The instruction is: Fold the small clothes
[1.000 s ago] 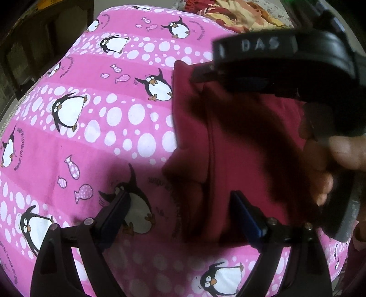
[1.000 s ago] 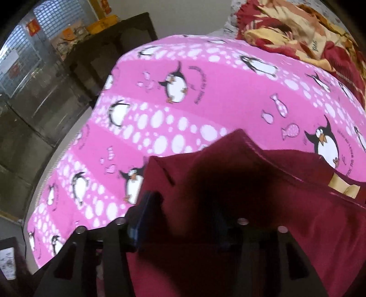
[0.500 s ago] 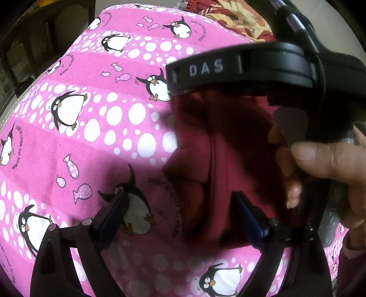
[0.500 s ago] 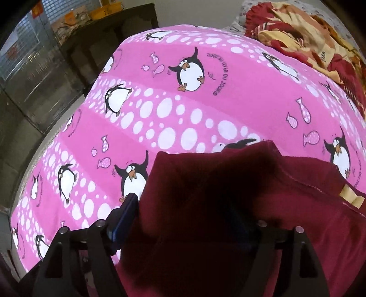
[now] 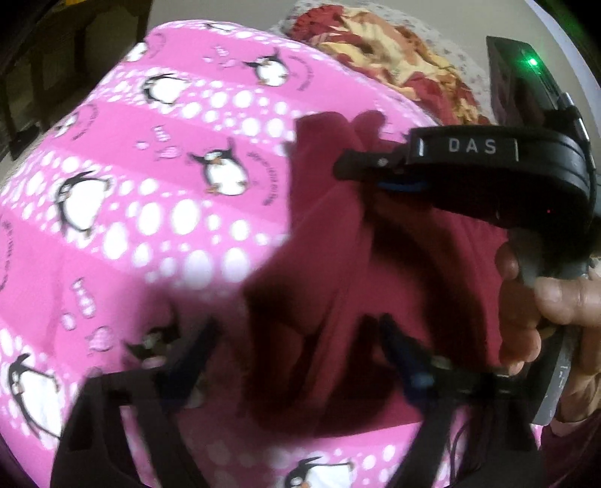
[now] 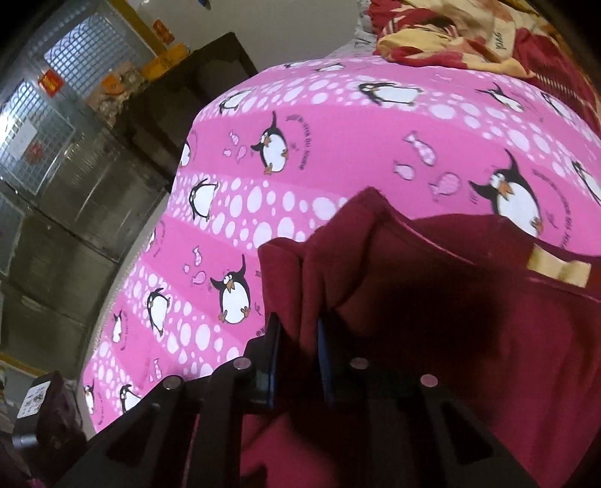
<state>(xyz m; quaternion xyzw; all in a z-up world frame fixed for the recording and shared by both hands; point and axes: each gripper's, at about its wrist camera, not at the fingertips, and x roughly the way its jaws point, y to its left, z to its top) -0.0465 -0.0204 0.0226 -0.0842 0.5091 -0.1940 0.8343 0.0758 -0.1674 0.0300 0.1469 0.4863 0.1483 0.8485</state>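
While its jaws close, the right gripper [image 6: 296,330] pinches a bunched edge of the maroon garment [image 6: 432,319], which lies on the penguin sheet [image 6: 338,142]. The left gripper [image 5: 296,338], blurred, closes astride the garment's near fold; contact is unclear. Beyond the garment, bare sheet stretches to a rumpled blanket [image 5: 394,64].

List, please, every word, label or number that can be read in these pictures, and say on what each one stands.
"DAS": white letters on the black body of the right gripper, in the left wrist view.
Curved print beside the penguins on the pink sheet: too small to read.
Red and white signs on the metal grille: blurred, unreadable.
Dark lettering on the yellow and red blanket: unreadable.
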